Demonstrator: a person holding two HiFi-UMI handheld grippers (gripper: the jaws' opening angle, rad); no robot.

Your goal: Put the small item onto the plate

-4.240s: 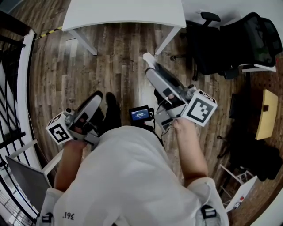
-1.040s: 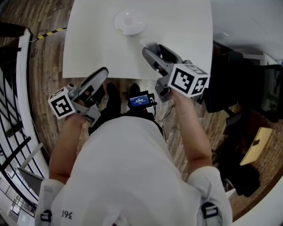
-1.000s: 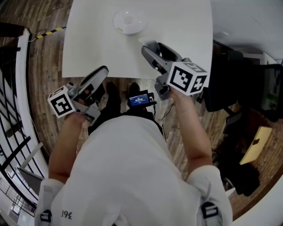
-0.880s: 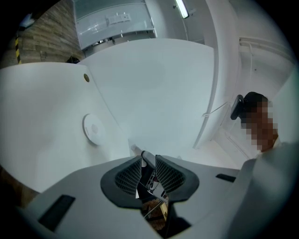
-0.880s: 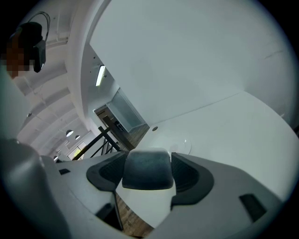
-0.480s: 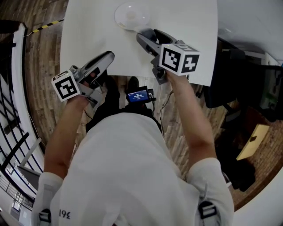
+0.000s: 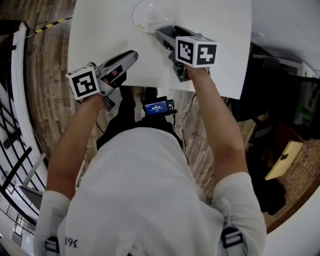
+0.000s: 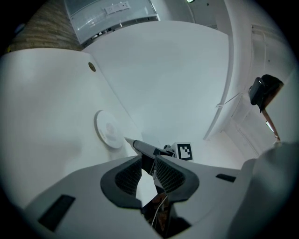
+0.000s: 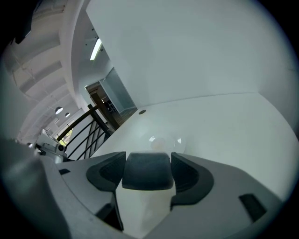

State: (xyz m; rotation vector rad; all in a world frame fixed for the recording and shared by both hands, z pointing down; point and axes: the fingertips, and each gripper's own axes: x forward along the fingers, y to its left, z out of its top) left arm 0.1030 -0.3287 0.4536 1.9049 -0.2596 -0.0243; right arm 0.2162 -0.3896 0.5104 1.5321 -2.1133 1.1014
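A shallow white plate (image 7: 150, 15) sits near the far edge of the white table (image 7: 95, 30). My right gripper (image 7: 162, 35) reaches over the table, its tip at the plate's near rim. In the right gripper view the jaws (image 9: 148, 161) are shut on a small item (image 9: 147, 172) with a dark grey top and a white body, and the plate (image 9: 163, 141) lies just beyond. My left gripper (image 7: 131, 54) hovers over the table's near edge, left of the right one. Its jaws (image 8: 148, 161) hold nothing and leave only a narrow slit.
Wooden floor lies under the table's near edge (image 7: 130, 86). A black railing (image 7: 15, 100) runs along the left. A small device with a blue screen (image 7: 157, 106) hangs at the person's chest. Dark chairs (image 7: 270, 90) stand to the right. The tabletop has a round hole (image 8: 92, 66).
The person has come up to the table. Both grippers moved forward over it, and the right gripper, with the small item, has reached the plate's near rim.
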